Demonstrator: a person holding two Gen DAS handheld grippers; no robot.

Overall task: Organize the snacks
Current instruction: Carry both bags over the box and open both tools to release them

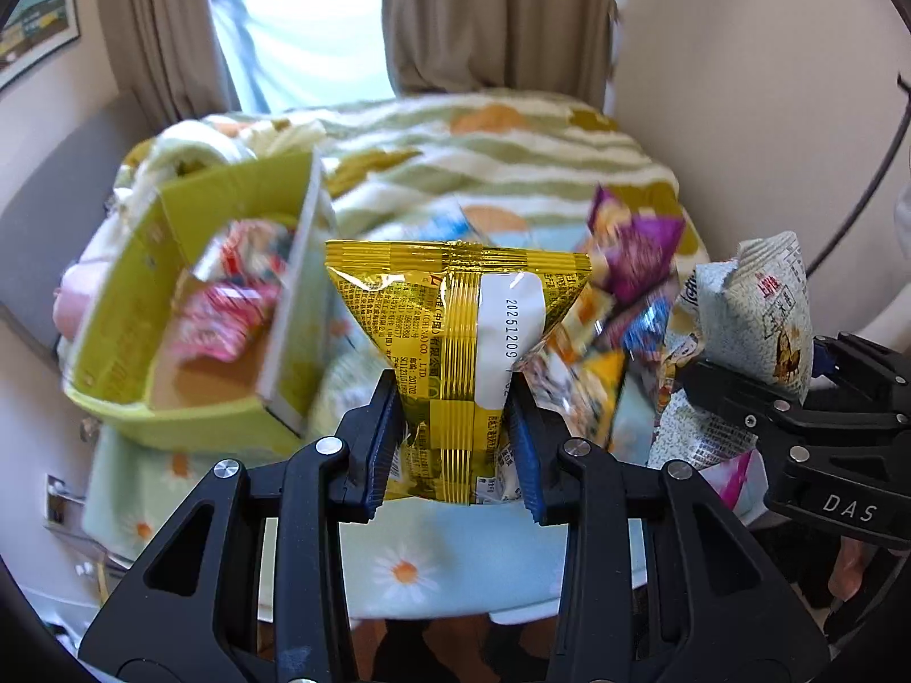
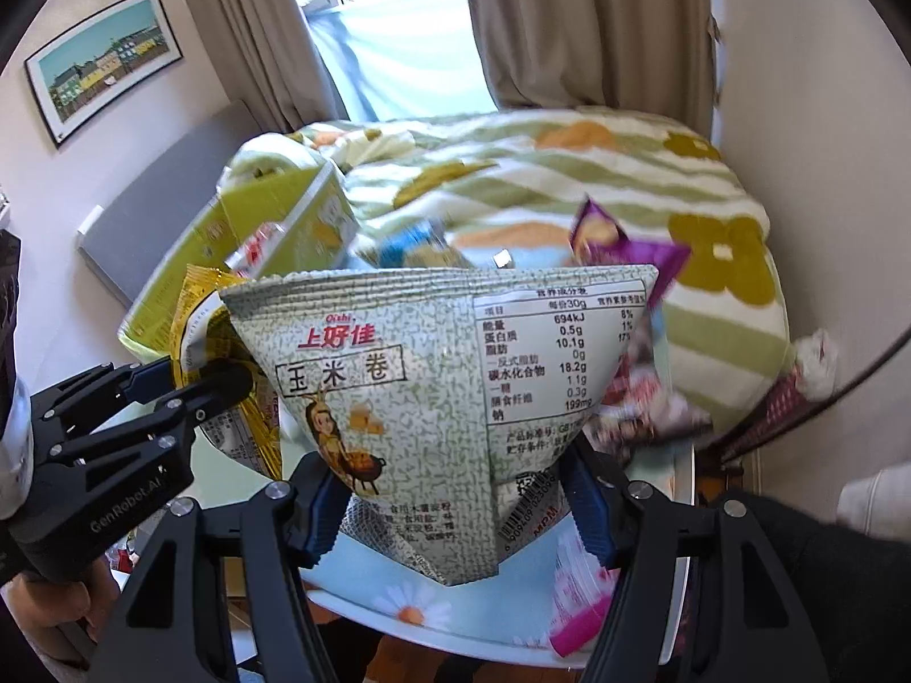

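Box [image 1: 131, 307]: a yellow-green carton lying open on the bed's blanket [image 1: 512, 153], at the far left. Blurred red-and-white packets [image 1: 228, 307] lie inside it, with bare brown cardboard showing on its floor.
Left tool [image 1: 455, 444]: its jaws are clamped narrow on the lower part of a gold bag [image 1: 450, 313], held upright in the air, back seam and a white date strip facing the camera.
Loose pile [image 1: 620, 296]: purple, blue and orange packets in a heap on the flowered cloth [image 1: 444, 558], right of the gold bag and outside the box; too blurred to read.
Right tool [image 2: 455, 506]: jaws pressing the lower sides of a speckled green bag [image 2: 433, 375], lifted upright, nutrition table facing the camera. It hangs just right of the gold bag.
Pink packet [image 2: 581, 603]: on the cloth beneath the right tool.
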